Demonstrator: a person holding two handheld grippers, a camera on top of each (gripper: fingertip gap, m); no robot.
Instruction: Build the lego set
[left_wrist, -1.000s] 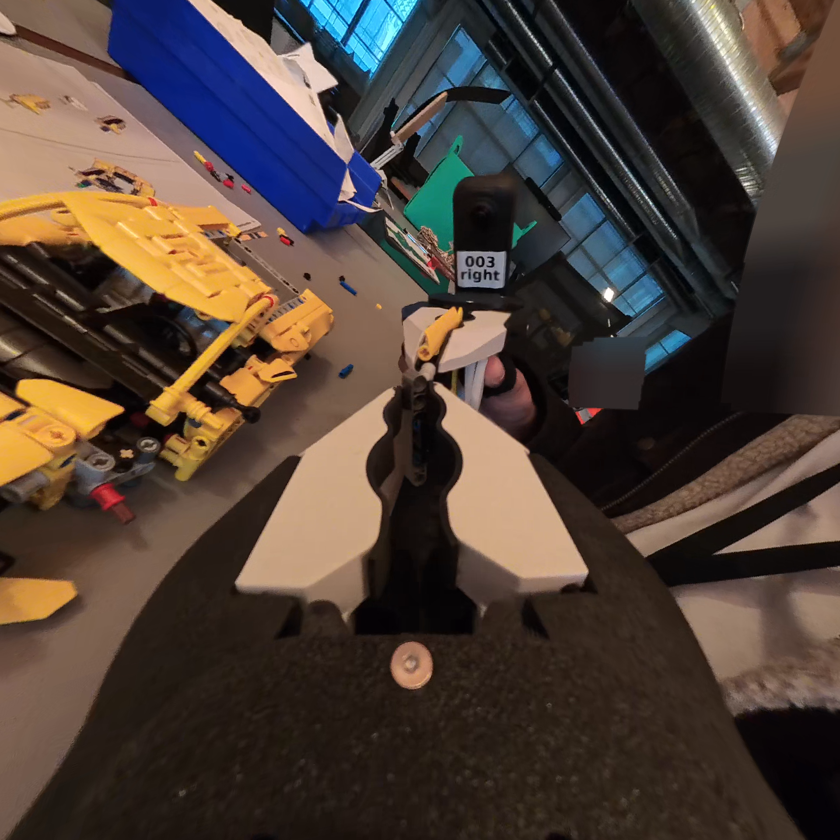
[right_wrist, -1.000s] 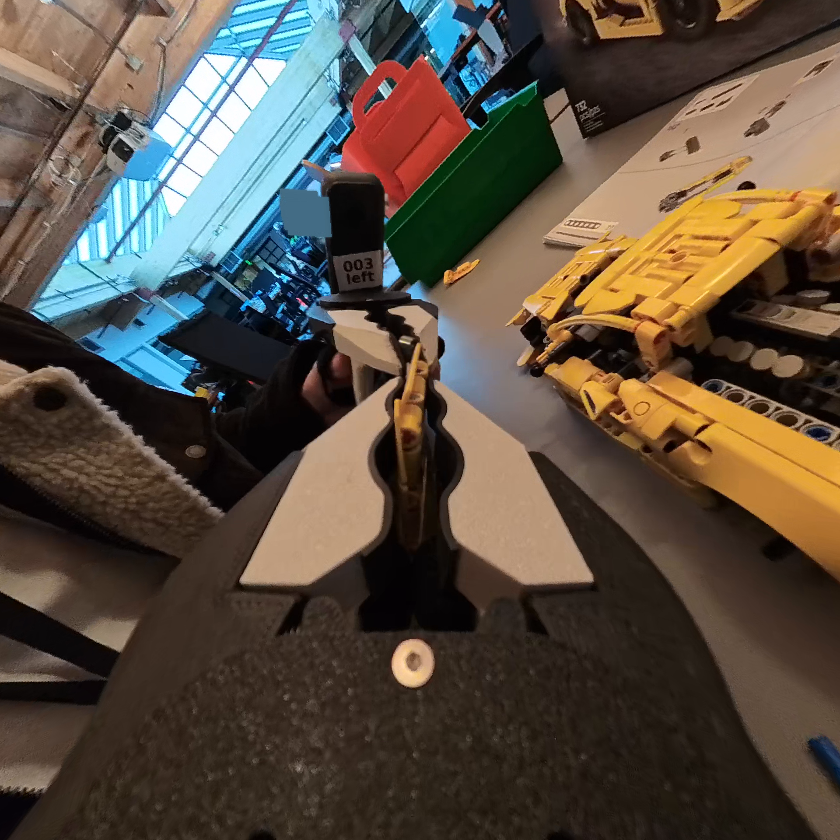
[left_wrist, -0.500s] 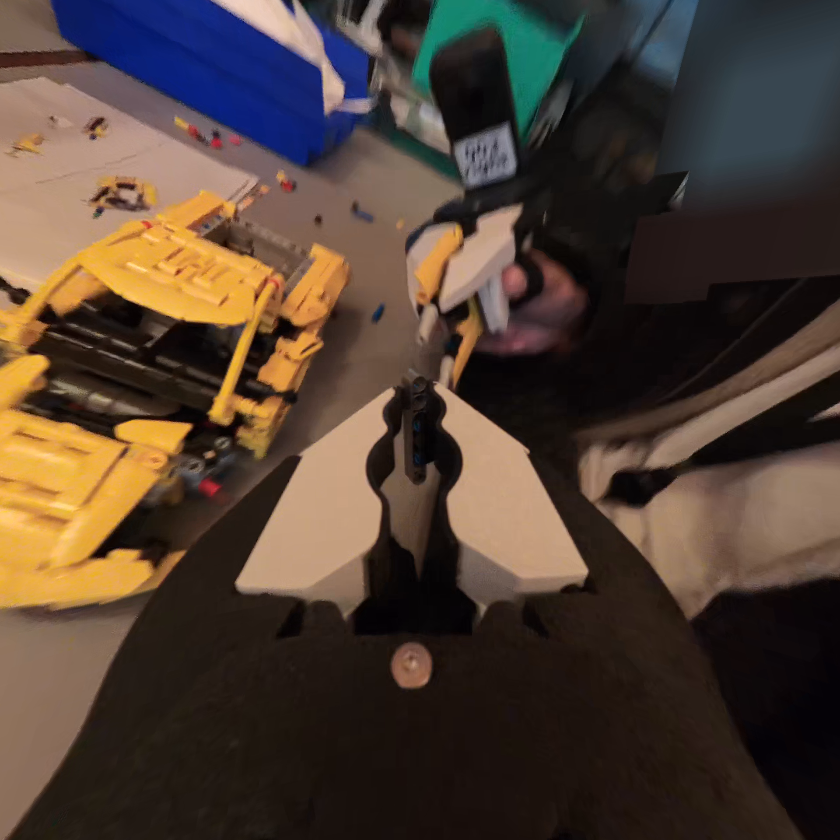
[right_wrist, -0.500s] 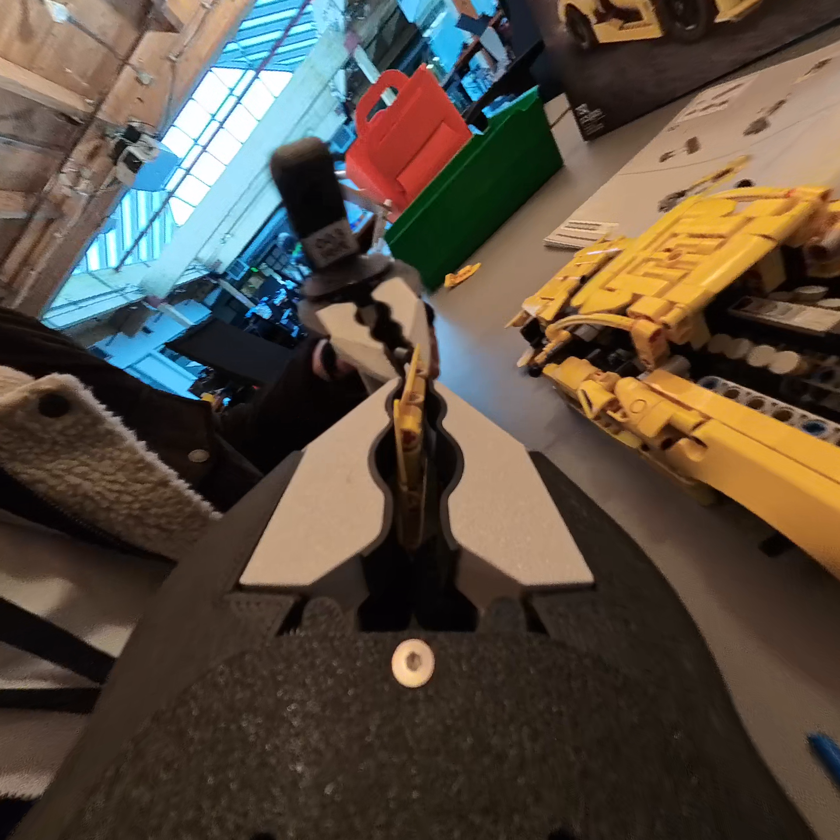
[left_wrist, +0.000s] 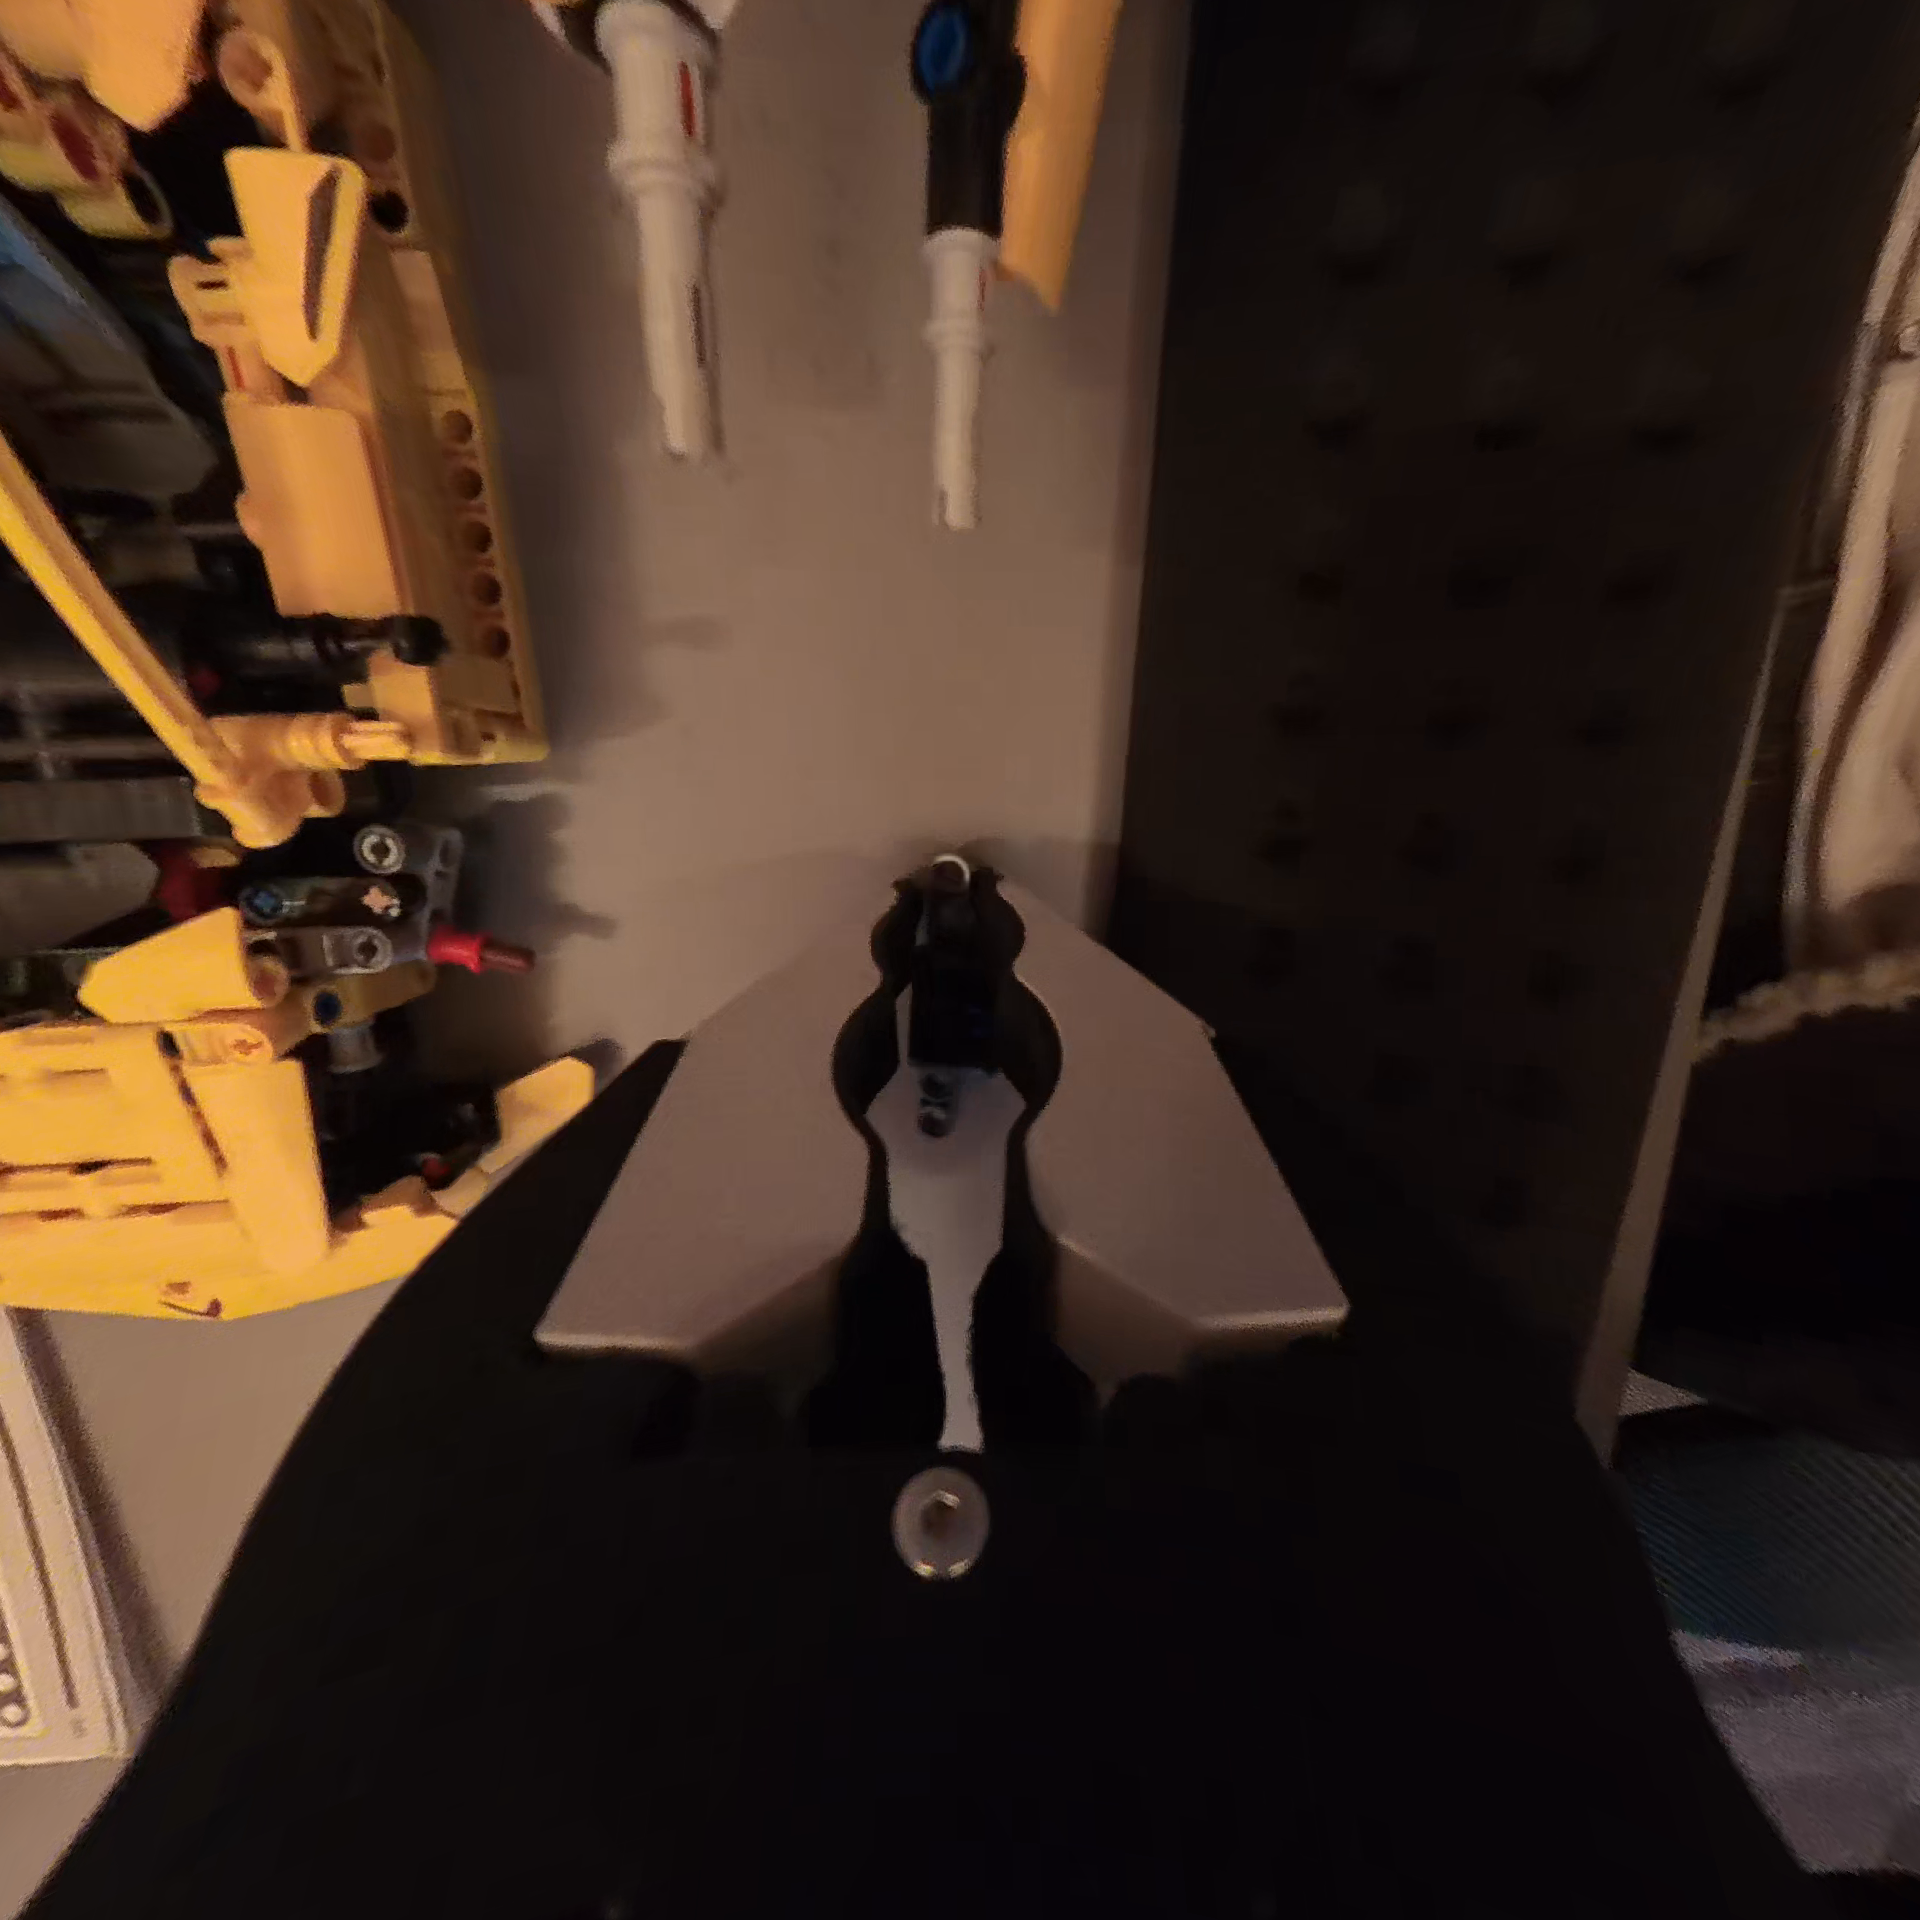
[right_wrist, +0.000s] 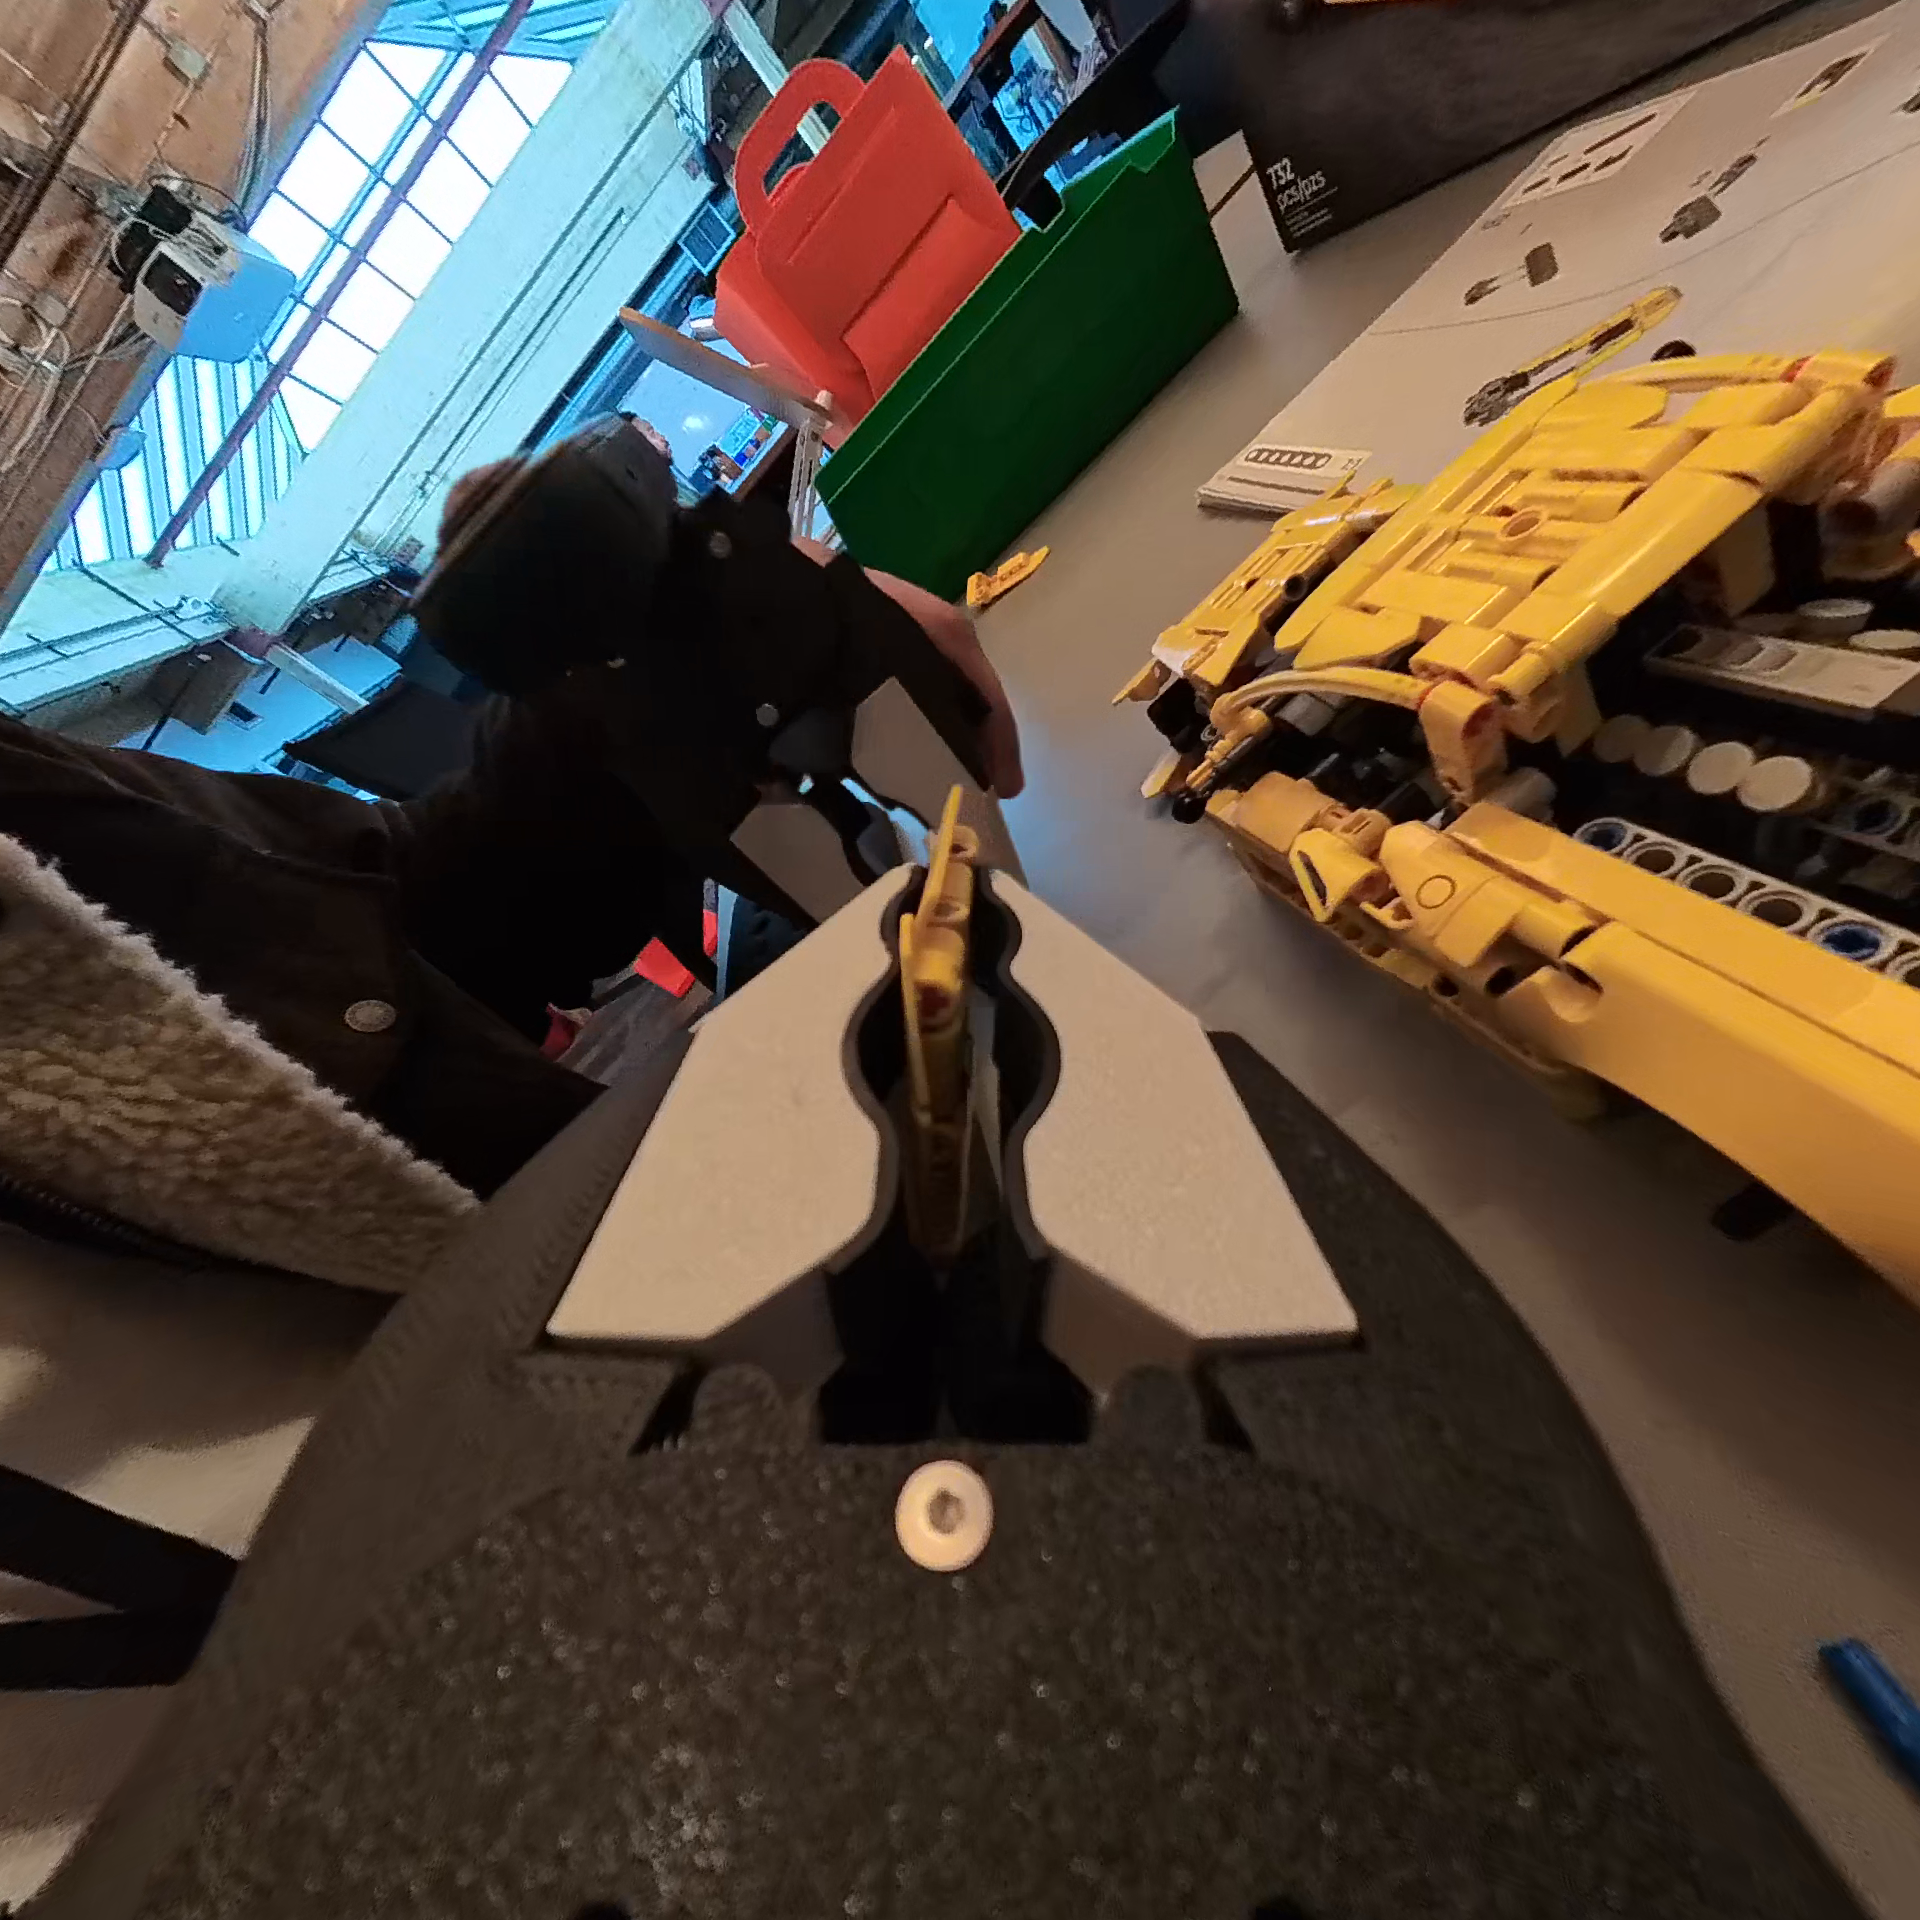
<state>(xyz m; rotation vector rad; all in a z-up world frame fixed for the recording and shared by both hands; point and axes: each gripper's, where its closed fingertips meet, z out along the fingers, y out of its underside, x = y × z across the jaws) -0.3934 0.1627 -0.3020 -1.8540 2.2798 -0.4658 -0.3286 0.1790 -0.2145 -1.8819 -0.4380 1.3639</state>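
Over the grey table (left_wrist: 831, 675), the left claw (left_wrist: 951, 914) pinches a small black piece (left_wrist: 951, 997) beside the mostly built yellow car (left_wrist: 260, 623). From the right wrist, the right claw (right_wrist: 945, 883) grips a thin yellow piece (right_wrist: 935, 987); both seem unattached.

You'll find printed writing on the dark box (right_wrist: 1351, 156) behind the green bin (right_wrist: 1039, 395), plus tiny print on the instruction sheet (right_wrist: 1621, 177) and small booklet (right_wrist: 1283, 480), too small to read.
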